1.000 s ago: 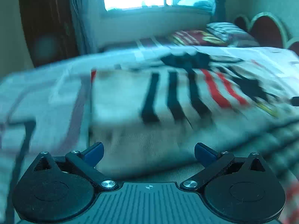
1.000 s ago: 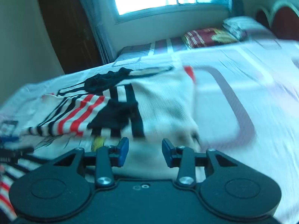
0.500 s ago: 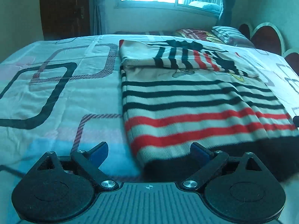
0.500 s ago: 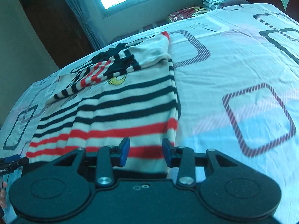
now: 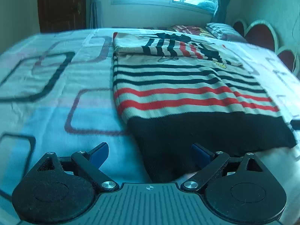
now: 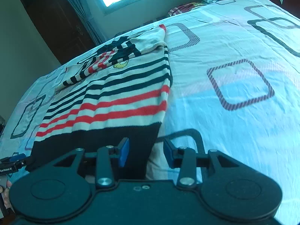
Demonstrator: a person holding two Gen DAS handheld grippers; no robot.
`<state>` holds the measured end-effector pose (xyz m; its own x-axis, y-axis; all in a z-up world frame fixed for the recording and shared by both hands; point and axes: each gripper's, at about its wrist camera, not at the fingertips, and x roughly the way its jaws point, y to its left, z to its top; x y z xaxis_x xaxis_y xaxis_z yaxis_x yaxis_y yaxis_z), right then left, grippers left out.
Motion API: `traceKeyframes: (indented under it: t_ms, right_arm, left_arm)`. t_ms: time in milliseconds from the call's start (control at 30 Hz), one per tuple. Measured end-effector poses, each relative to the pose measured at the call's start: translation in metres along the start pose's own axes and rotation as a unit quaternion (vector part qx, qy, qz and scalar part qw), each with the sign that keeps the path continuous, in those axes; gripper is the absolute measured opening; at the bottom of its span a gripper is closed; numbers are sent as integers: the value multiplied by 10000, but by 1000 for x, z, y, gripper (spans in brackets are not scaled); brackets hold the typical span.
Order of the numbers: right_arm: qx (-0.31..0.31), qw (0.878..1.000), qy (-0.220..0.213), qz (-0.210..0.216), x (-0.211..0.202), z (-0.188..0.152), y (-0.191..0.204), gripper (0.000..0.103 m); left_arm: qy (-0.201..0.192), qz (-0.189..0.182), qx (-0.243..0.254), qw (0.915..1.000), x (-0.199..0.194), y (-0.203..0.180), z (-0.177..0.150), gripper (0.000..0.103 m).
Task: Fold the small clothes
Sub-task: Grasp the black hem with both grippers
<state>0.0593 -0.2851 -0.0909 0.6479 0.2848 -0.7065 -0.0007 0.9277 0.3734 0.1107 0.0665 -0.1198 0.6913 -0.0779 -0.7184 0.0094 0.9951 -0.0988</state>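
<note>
The bed point(image 5: 46, 86) carries a patterned sheet, and its far edge is blurred. The striped sweater point(image 5: 183, 93) lies flat on it with sleeves folded across the chest. The black hem is cut off behind both tools. The left gripper point(image 5: 150, 154) is spread wide over the hem's left corner. The right gripper point(image 6: 145, 152) is parted at the right corner, apparently not pinching cloth.

Ribbed knit sweater point(image 5: 187, 97) on smooth cotton bedsheet point(image 5: 46, 93).
</note>
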Motion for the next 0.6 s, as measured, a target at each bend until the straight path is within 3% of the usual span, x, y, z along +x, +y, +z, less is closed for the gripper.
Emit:
traceKeyframes:
  t_ms: [33, 67, 100, 233, 367, 533, 600]
  right_arm:
    - [54, 10000, 23, 32, -2, -3, -3, 41]
    - [141, 9998, 60, 85, -2, -5, -6, 42]
    - [265, 9995, 90, 161, -3, -7, -10, 42]
    - [1024, 9923, 246, 648, 5, -15, -27, 42]
    - [1667, 9803, 187, 1047, 14, -20, -42, 42]
    - [1509, 9819, 201, 1129, 21, -13, -36, 42]
    - [1451, 9819, 240, 1197, 26, -10, -34, 42]
  left_arm:
    - [42, -145, -187, 9997, -1, 4, -3, 87]
    - [117, -317, -426, 9985, -2, 9, -5, 71]
    - [195, -461, -665, 9965, -1, 14, -8, 65]
    - [229, -1034, -1599, 9814, 2, 35, -22, 65]
    - [200, -1443, -2108, 9666, 12, 48, -28, 65]
    - [101, -1940, -2684, 9435, 32, 61, -25, 65]
    - [85, -2054, -2788, 9381, 37, 59, -23, 65]
